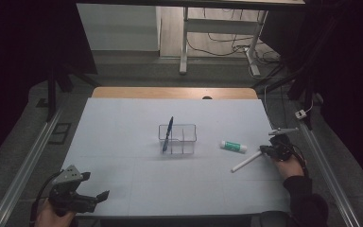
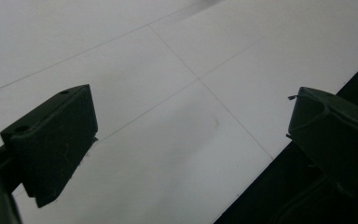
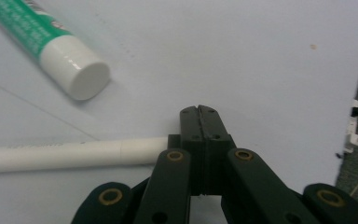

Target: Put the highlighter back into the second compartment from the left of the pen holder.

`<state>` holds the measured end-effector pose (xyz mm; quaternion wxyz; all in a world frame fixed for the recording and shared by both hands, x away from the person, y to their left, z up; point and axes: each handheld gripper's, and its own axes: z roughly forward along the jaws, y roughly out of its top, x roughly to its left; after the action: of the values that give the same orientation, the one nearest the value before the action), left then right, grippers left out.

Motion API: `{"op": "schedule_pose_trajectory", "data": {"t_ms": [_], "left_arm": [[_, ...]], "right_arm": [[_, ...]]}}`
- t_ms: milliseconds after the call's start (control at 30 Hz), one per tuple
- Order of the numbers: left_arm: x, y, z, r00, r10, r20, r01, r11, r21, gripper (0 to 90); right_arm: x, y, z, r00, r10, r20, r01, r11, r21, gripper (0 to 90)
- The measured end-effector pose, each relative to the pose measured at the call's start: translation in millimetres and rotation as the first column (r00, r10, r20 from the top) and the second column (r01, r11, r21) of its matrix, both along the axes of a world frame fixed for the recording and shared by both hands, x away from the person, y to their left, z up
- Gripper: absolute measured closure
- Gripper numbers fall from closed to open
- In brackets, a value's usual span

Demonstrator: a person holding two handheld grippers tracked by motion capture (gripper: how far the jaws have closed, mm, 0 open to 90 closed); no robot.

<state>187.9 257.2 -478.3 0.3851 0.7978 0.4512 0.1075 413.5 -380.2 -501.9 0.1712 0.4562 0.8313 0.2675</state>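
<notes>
Nearest, at the near-left corner, the left gripper (image 1: 97, 185) hangs over the white table (image 1: 123, 123) with its jaws spread wide and nothing between them. That table is the largest thing, bare over most of its near half, so there is ample room to swing either hand. Its near edge runs just under the left gripper, and the right edge lies close beside the right hand.

At the centre stands a clear divided organizer (image 1: 189, 126), with a blue pen (image 1: 168, 132) leaning upright in its left compartment. Right of it, well apart, a green-and-white glue stick (image 1: 233, 146) lies flat.

Smallest is the white pen (image 1: 246, 163), lying flat at the right, near the glue stick. Its far-right end meets the right gripper (image 1: 266, 150), whose jaws are clenched pad to pad. The pen runs across beneath them, so it looks not to be clamped.

I judge the pen light, stiff, smooth and apt to roll. A crosswise hold near mid-barrel should serve best.
</notes>
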Motion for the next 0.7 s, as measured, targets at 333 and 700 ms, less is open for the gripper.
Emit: {"op": "schedule_pose_trajectory", "data": {"t_ms": [333,700], "left_arm": [[0.0,-0.4,0.0,1.0,-0.002,0.0,0.002,1.0,0.004,1.4],[0.2,-1.1,-0.1,1.0,-0.001,-0.002,0.001,1.0,0.007,1.4]], "right_arm": [[-14.2,14.3,1.1,0.9982,0.004,-0.06,-0.002,0.999,0.038,89.8],[-25.7,41.7,3.1,0.9904,0.03,-0.135,-0.026,0.999,0.031,89.8]]}}
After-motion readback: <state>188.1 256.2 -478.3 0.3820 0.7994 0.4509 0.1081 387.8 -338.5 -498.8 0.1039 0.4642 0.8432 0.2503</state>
